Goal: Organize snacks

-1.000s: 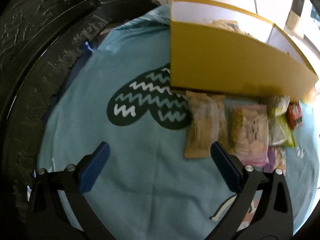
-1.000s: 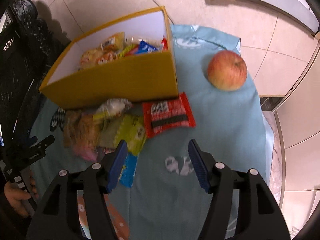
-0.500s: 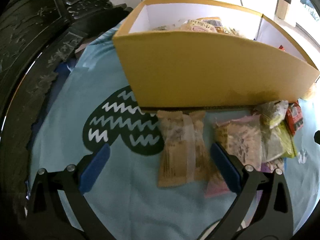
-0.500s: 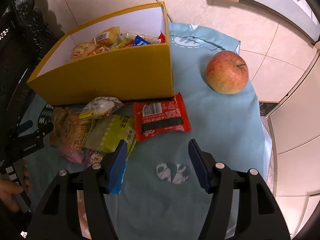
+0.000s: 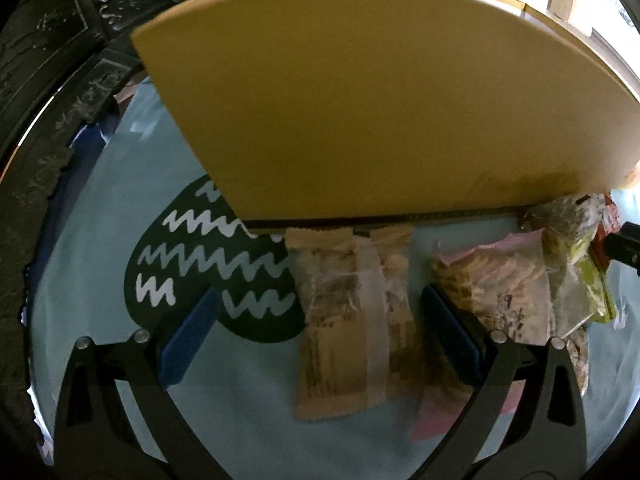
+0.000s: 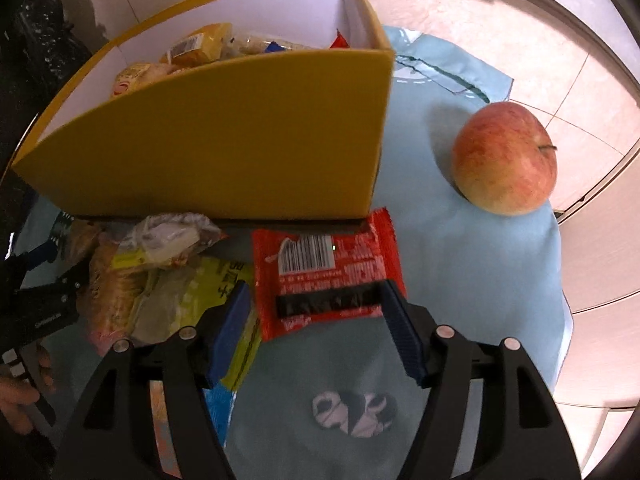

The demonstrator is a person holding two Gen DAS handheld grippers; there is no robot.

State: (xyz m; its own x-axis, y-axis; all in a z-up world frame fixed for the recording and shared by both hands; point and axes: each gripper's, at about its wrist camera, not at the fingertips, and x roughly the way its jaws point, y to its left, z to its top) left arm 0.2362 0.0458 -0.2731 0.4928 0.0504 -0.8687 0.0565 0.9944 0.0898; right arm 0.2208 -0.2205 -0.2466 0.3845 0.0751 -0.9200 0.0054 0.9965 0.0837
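A yellow cardboard box (image 6: 224, 136) holds several snack packets and stands on a light blue cloth (image 6: 460, 272); it also fills the top of the left wrist view (image 5: 360, 112). Loose packets lie along its near wall. My left gripper (image 5: 316, 312) is open, its jaws either side of a tan packet (image 5: 348, 320), with a pink-edged packet (image 5: 492, 292) just right of it. My right gripper (image 6: 316, 308) is open, its jaws straddling the near end of a red packet (image 6: 324, 272). A yellow-green packet (image 6: 188, 292) lies to its left.
An apple (image 6: 504, 160) sits on the cloth right of the box. Dark carved furniture (image 5: 48, 92) borders the cloth on the left. Tiled floor (image 6: 520, 40) lies beyond the cloth. A hand holding the left gripper (image 6: 44, 308) shows at the left of the right wrist view.
Both grippers have moved forward and down toward the packets. The tan packet now lies between the left jaws; the red packet now lies between the right jaws. Both stay open.
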